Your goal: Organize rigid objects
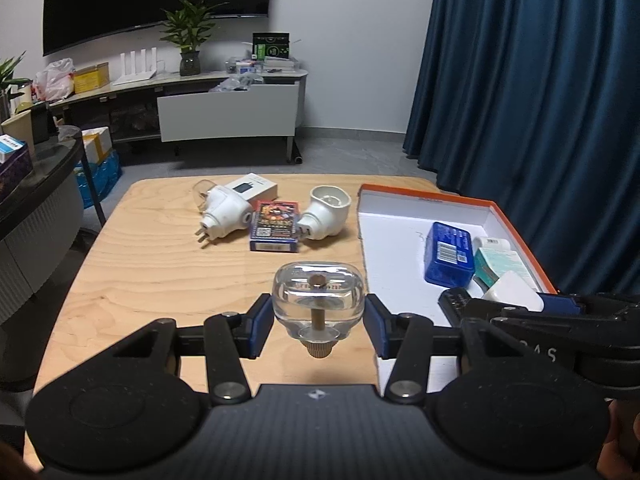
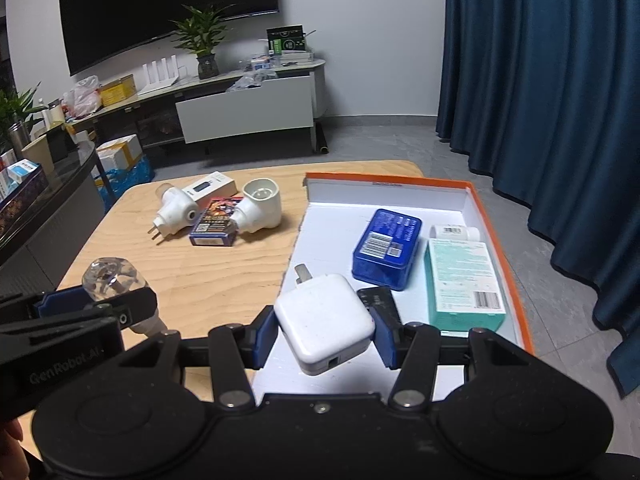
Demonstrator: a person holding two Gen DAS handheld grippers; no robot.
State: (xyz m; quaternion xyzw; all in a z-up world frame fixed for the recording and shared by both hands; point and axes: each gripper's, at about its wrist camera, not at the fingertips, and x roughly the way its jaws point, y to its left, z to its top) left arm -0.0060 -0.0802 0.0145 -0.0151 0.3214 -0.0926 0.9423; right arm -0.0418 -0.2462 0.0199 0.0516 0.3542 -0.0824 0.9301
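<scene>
My left gripper (image 1: 318,322) is shut on a clear glass bottle (image 1: 318,300) with a gold screw neck, held above the wooden table (image 1: 160,272); the same clear glass bottle (image 2: 114,278) shows at the left of the right wrist view. My right gripper (image 2: 325,330) is shut on a white power adapter (image 2: 326,322), held over the near part of the orange-rimmed white box (image 2: 332,216). The white power adapter (image 1: 516,292) and the orange-rimmed white box (image 1: 392,236) lie to the right in the left wrist view.
In the box lie a blue case (image 2: 387,248), a teal carton (image 2: 464,284), a small white bottle (image 2: 454,232) and a black item (image 2: 378,300). On the table are two white plug-in devices (image 1: 226,212) (image 1: 326,212), a card pack (image 1: 276,226) and a white carton (image 1: 252,186). A blue curtain (image 1: 540,100) hangs right.
</scene>
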